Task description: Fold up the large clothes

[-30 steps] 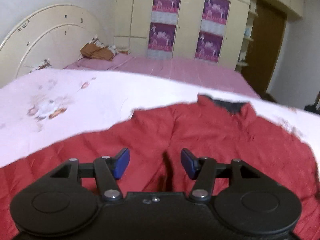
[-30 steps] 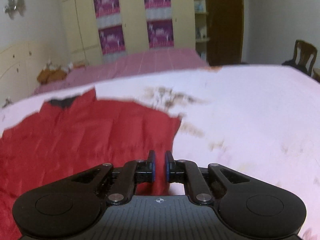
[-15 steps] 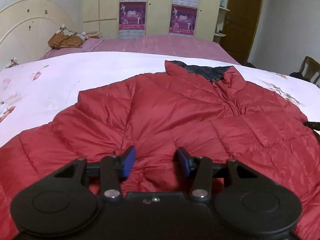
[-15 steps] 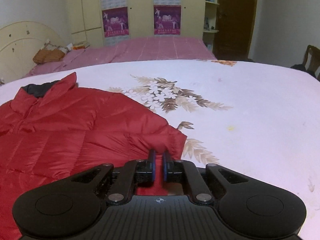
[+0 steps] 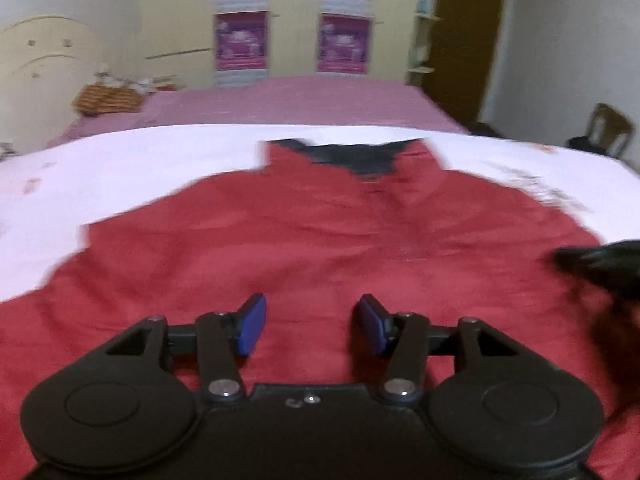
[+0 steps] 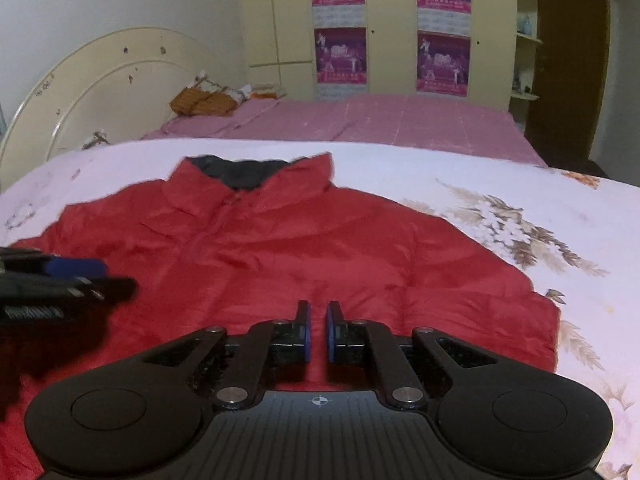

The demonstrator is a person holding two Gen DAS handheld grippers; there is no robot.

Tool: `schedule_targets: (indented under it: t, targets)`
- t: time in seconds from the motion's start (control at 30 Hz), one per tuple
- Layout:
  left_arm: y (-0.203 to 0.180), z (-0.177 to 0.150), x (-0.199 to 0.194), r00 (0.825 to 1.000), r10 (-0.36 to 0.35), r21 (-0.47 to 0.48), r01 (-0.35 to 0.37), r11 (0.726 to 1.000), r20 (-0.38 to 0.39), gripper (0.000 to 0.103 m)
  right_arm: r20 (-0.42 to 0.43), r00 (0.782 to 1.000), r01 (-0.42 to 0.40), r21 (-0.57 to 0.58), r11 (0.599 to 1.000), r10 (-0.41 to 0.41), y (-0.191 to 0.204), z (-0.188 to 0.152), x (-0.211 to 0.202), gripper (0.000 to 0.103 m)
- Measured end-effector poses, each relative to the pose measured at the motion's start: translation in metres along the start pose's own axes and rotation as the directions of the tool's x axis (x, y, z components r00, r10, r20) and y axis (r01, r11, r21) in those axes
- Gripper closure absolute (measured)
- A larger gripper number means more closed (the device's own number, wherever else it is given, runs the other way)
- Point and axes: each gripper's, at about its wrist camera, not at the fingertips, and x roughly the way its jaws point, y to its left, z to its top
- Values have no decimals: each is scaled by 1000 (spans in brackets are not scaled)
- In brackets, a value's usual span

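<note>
A red puffer jacket (image 6: 280, 264) is lying front side up on a bed covered by a white sheet (image 6: 540, 216) printed with brownish flowers. Its collar (image 6: 256, 172) is standing open toward the far edge of the sheet, showing a dark lining inside, and a closed front seam is running down from the collar toward the cameras. The fabric is looking shiny and wrinkled, with quilted lines across the chest (the left wrist view is blurred, so the stitching is hard to read there). The jacket's right edge is ending in a squared corner on the sheet, close to the right gripper.

The left gripper (image 5: 310, 324) is hovering over the lower middle of the jacket with its blue pads (image 5: 252, 322) spread wide apart and only red cloth showing between them. The right gripper (image 6: 317, 332) is sitting low over the jacket near that right corner, its pads drawn close together with a narrow gap; whether cloth is being pinched in the gap cannot be told.

Behind the white sheet a pink bedspread (image 6: 380, 120) is stretching toward a cream wardrobe (image 6: 392, 20) carrying purple posters (image 6: 340, 56), with a cream headboard (image 6: 88, 88) on the left.
</note>
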Motion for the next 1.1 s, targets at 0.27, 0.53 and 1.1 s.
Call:
schedule_targets:
  t: [0.27,0.53,1.1]
  targets:
    - [29,-1,-12,999,36,-53,-37,998,-6,53,-38,985,174,135,975,-171,-64,-6,-5,98]
    - [19,-31,-34,999,-4,-1,4,1000,-36,50,-113,984,156,176,972,-138,-47,-36,-50,98]
    - [19,-47,-60,999,-20,-32,18,999,-46,50,-125,981,170,214,962,-145,-24,-72,-102,98]
